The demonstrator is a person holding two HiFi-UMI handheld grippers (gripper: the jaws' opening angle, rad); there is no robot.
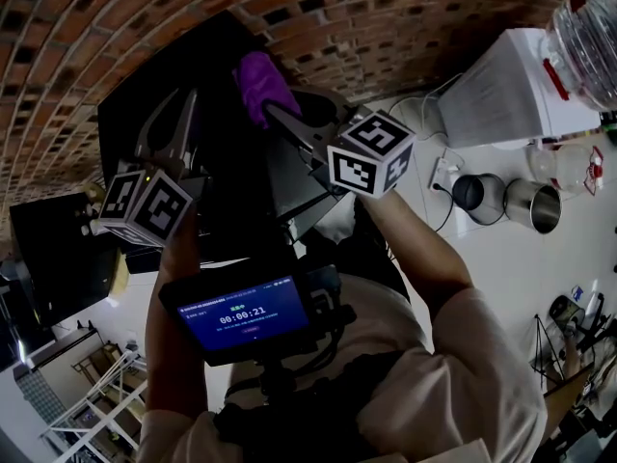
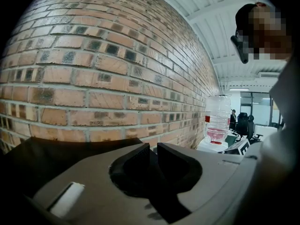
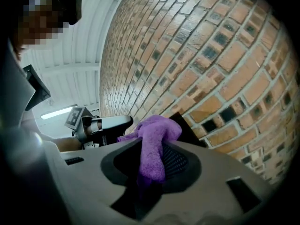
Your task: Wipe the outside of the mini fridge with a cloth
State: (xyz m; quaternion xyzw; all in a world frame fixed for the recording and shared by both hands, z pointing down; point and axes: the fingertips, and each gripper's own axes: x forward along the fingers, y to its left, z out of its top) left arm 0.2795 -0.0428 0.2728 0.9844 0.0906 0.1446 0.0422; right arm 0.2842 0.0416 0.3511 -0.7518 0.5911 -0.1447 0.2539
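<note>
At twelve o'clock, against the brick wall (image 1: pixel 116 27), stands the fridge (image 1: pixel 207 56); my right gripper (image 1: pixel 273 112) pinches the cloth (image 1: pixel 262 83) before it, seemingly ready for wiping, while my left gripper (image 1: pixel 178 114) idles at ten o'clock, jaws barely parted, empty

Two grippers: left gripper (image 1: pixel 183 104), right gripper (image 1: pixel 278 116), each bearing one marker cube. One purple cloth (image 1: pixel 262 85). One black mini fridge (image 1: pixel 207 56), top centre. At the right: one white dispenser (image 1: pixel 511 95), one water bottle (image 1: pixel 588 27), two metal cups (image 1: pixel 535 205). One lit screen (image 1: pixel 246 316), lower centre.
</note>
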